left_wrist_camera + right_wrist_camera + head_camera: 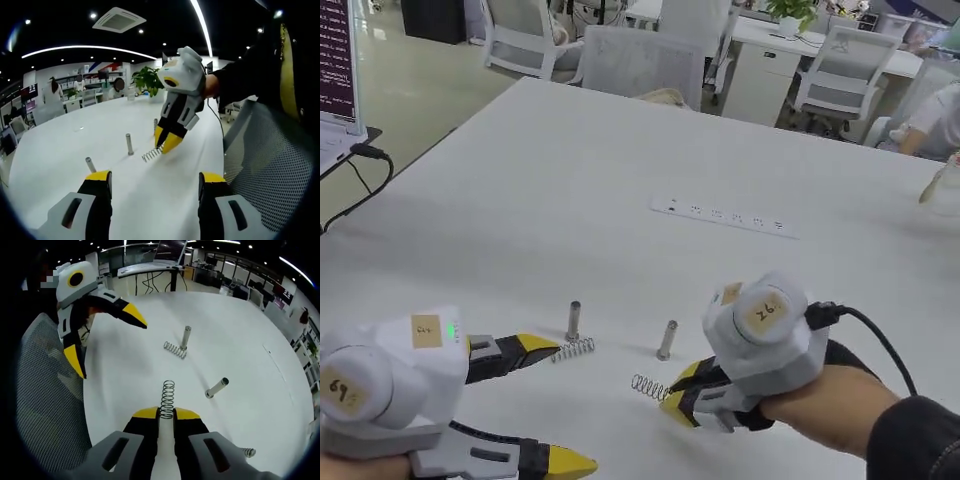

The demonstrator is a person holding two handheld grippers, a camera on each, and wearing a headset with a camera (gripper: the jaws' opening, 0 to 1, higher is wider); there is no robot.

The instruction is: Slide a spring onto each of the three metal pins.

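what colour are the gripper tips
Yellow, on the right gripper; best in the right gripper view.

Hidden and cut-off bits across my three feeds

In the left gripper view, the far pin (155, 123) stood partly behind the right gripper (165, 144). In the right gripper view, the near end of the clamped spring (167, 397) was hidden between the jaws. A second spring (248, 452) at lower right was half covered by that gripper's body. In the head view, the bottom edge cut off the left gripper (570, 405).

Right hand-held gripper (166, 414) pinches a spring (167, 396) end — left hand-held gripper (156, 176), jaws spread wide.
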